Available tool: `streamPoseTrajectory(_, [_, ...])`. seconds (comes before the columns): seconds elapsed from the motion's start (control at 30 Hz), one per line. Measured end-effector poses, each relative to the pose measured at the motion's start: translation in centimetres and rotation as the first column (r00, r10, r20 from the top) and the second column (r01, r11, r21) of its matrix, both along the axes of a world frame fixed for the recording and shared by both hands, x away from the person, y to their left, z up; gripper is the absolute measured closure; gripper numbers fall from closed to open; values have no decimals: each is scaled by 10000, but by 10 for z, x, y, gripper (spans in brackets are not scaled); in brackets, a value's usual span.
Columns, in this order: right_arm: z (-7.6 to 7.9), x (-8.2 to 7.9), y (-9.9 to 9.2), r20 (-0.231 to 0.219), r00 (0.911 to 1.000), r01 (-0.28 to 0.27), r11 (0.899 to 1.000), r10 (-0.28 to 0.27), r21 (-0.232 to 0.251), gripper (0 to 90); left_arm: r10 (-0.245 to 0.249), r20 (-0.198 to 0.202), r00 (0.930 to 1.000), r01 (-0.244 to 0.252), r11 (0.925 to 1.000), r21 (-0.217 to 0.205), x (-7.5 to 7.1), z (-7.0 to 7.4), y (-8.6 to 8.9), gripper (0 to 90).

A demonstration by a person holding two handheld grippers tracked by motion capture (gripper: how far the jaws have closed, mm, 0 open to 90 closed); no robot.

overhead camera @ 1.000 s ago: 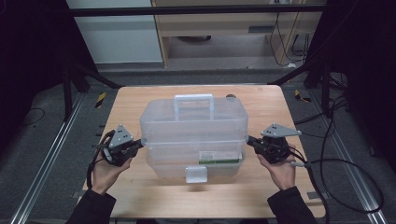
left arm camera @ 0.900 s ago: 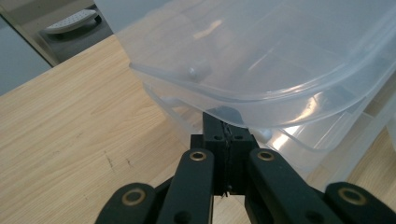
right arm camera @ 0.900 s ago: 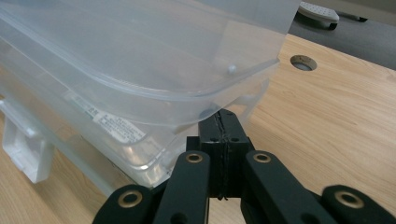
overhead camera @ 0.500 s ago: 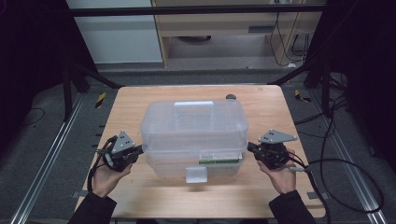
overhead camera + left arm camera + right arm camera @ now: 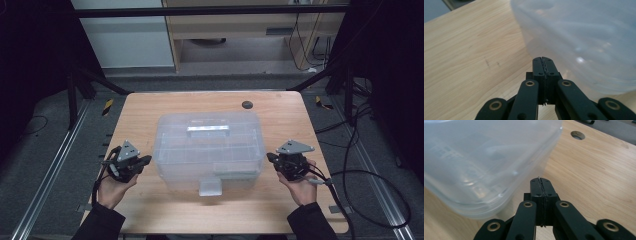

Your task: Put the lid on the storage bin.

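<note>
Clear lidded plastic box point(image 5: 208, 150) lies flat mid-table, handle folded down on top

we can read no words or numbers anywhere. the clear plastic box point(image 5: 207, 145) carries a pale label point(image 5: 445, 153) on its side, perhaps printed, but its lines are too blurred through the plastic for us to make out.

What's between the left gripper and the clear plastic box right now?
Nothing but a short bare strip of wooden table, seen in the high view, between the left gripper and the clear plastic box.
</note>
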State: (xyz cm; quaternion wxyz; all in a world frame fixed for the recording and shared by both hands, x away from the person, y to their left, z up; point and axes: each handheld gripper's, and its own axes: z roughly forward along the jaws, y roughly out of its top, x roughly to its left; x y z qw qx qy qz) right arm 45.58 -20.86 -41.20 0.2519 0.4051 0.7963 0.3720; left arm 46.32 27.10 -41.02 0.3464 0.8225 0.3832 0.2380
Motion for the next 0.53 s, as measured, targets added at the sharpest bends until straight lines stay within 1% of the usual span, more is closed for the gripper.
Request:
streamPoseTrajectory(0.03, [-1, 1, -2, 10, 10000, 86, 9999, -86, 53, 900, 272, -33, 9996, -272, 9996, 24, 3, -3, 4, 895])
streamPoseTrajectory(0.13, [-7, 4, -10, 66, 9985, 542, 9985, -542, -56, 893, 780, -137, 9969, -781, 9969, -26, 9, -12, 13, 887])
streamPoseTrajectory(0.17, [-9, 6, -12, 99, 9978, 652, 9978, -651, -110, 886, 1026, -235, 9944, -1027, 9947, -16, 12, -15, 18, 876])
streamPoseTrajectory(0.2, [-14, 8, -16, 35, 9965, 834, 9965, -834, -105, 876, 1168, -254, 9928, -1170, 9931, -48, 14, -17, 21, 857])
streamPoseTrajectory(0.23, [-16, 9, -19, 40, 9955, 946, 9955, -946, -114, 865, 1427, -253, 9894, -1428, 9897, -29, 16, -21, 26, 845])
streamPoseTrajectory(0.3, [-23, 13, -27, -14, 9914, 1310, 9913, -1310, -162, 808, 1792, -210, 9836, -1792, 9838, 38, 20, -25, 34, 806])
streamPoseTrajectory(0.33, [-26, 15, -31, 64, 9890, 1477, 9889, -1476, -127, 762, 2010, -208, 9794, -2011, 9796, -7, 22, -28, 38, 777])
streamPoseTrajectory(0.43, [-34, 20, -44, -37, 9797, 2006, 9797, -2006, 9, 577, 2573, -184, 9662, -2575, 9662, -114, 26, -36, 49, 653])
streamPoseTrajectory(0.47, [-35, 21, -47, -121, 9777, 2098, 9777, -2098, 38, 504, 2749, -155, 9614, -2751, 9613, -165, 28, -38, 52, 606])
streamPoseTrajectory(0.53, [-38, 22, -54, 48, 9702, 2422, 9702, -2422, -54, 378, 3010, -140, 9535, -3012, 9534, -153, 30, -42, 56, 519])
